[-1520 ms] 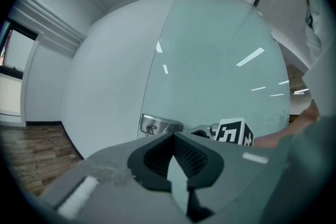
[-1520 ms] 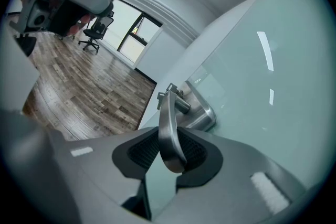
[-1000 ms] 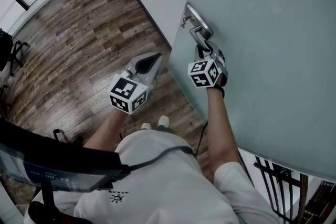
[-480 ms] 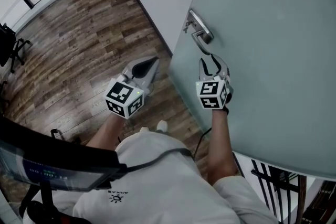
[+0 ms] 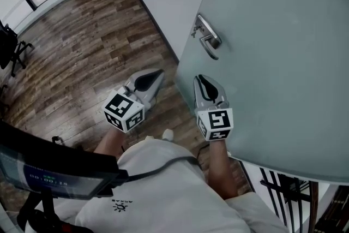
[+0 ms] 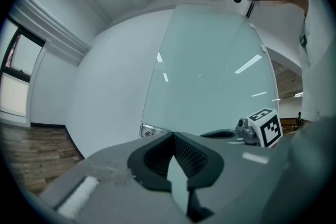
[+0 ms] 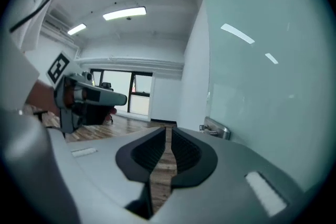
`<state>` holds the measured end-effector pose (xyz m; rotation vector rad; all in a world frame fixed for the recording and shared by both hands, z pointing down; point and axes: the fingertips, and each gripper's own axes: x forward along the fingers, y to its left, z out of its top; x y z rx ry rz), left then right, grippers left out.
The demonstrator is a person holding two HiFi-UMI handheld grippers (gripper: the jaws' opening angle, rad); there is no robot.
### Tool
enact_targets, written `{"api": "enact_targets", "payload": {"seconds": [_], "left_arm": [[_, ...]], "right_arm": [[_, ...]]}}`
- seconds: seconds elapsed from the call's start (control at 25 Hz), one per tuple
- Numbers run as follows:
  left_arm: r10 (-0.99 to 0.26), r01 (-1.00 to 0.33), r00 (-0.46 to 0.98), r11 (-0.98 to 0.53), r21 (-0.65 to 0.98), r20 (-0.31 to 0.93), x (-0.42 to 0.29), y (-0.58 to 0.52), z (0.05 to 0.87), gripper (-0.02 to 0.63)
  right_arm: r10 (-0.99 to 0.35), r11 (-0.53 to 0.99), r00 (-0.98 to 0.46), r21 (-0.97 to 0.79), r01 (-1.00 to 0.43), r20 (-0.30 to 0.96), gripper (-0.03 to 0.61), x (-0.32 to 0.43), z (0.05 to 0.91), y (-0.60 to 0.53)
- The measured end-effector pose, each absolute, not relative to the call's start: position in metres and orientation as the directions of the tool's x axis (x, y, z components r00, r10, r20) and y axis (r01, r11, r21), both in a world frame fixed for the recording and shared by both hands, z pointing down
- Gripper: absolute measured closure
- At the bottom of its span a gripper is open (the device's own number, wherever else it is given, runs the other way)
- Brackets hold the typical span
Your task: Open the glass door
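white tee (image 5: 163,193) here, short sleeves (image 5: 248,209), a thin black cable (image 5: 169,161) curving across it, small dark logo (image 5: 121,204) printed lower down.

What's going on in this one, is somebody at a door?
A person holding a gripper in each hand stands at a frosted glass door, which appears to be ajar. The right gripper was on the lever handle a second ago; it has pulled back below it, and its jaws have just been closing to a thin slit with nothing between. The left gripper hangs beside it over the wooden floor, shut and empty.
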<state>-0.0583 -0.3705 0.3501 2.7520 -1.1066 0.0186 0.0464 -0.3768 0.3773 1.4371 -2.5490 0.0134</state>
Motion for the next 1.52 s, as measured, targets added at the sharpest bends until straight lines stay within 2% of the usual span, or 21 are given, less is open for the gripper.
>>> {"api": "enact_targets", "payload": {"seconds": [0.24, 0.56, 1.52], "left_arm": [[-0.71, -0.711, 0.701, -0.688, 0.145, 0.069, -0.072, -0.362, 0.347, 0.609], [-0.738, -0.731, 0.675, -0.666, 0.148, 0.014, -0.073, -0.367, 0.334, 0.609], [-0.727, -0.721, 0.686, -0.675, 0.155, 0.028, -0.069, -0.363, 0.341, 0.609]], "right_arm": [[-0.832, 0.541, -0.542, -0.043, -0.84, 0.117, 0.566, 0.03, 0.361, -0.355], [-0.847, 0.524, -0.53, -0.093, -0.846, 0.05, 0.569, 0.026, 0.34, -0.347], [-0.869, 0.481, -0.486, -0.071, -0.874, 0.097, 0.571, 0.04, 0.351, -0.349]]}}
